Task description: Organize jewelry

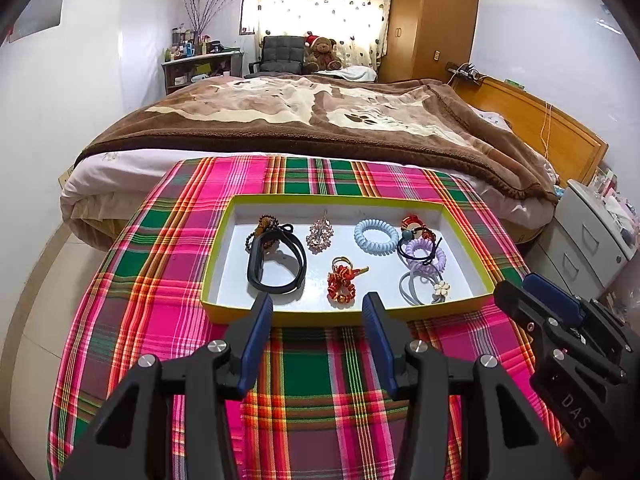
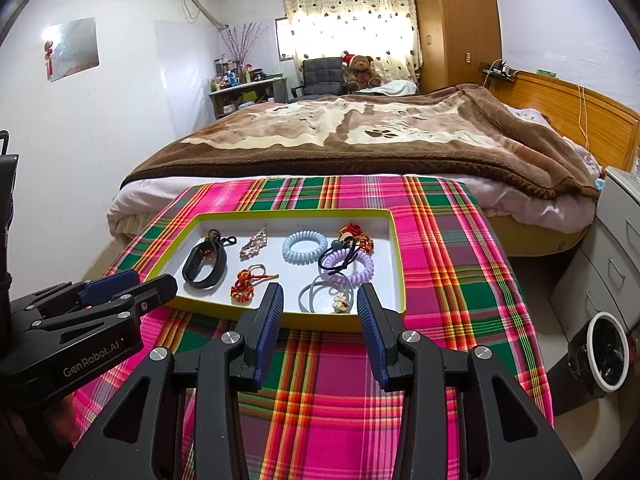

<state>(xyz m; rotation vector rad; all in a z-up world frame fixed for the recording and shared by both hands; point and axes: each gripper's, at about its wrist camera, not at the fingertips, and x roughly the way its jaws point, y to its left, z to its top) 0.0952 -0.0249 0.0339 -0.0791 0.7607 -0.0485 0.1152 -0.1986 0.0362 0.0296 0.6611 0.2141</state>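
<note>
A shallow yellow-rimmed tray (image 1: 224,216) (image 2: 394,240) with a white floor lies on the plaid cloth. Inside it I see a black wristband (image 1: 276,266) (image 2: 202,266), a crystal clip (image 1: 320,232) (image 2: 253,244), a pale blue coil tie (image 1: 376,236) (image 2: 305,247), a red knotted ornament (image 1: 342,282) (image 2: 244,284), a lilac coil tie (image 1: 426,256) (image 2: 352,268) and a grey flower tie (image 1: 424,288) (image 2: 332,296). My left gripper (image 1: 318,308) hovers open just short of the tray's near rim. My right gripper (image 2: 320,298) stands open over the same rim, empty.
The table carries a pink, green and red plaid cloth (image 1: 312,380) (image 2: 440,264). Behind it is a bed with a brown blanket (image 1: 320,116). White drawers (image 2: 616,248) and a bin (image 2: 608,352) stand at the right. The right gripper's body (image 1: 560,332) sits beside the tray's right corner.
</note>
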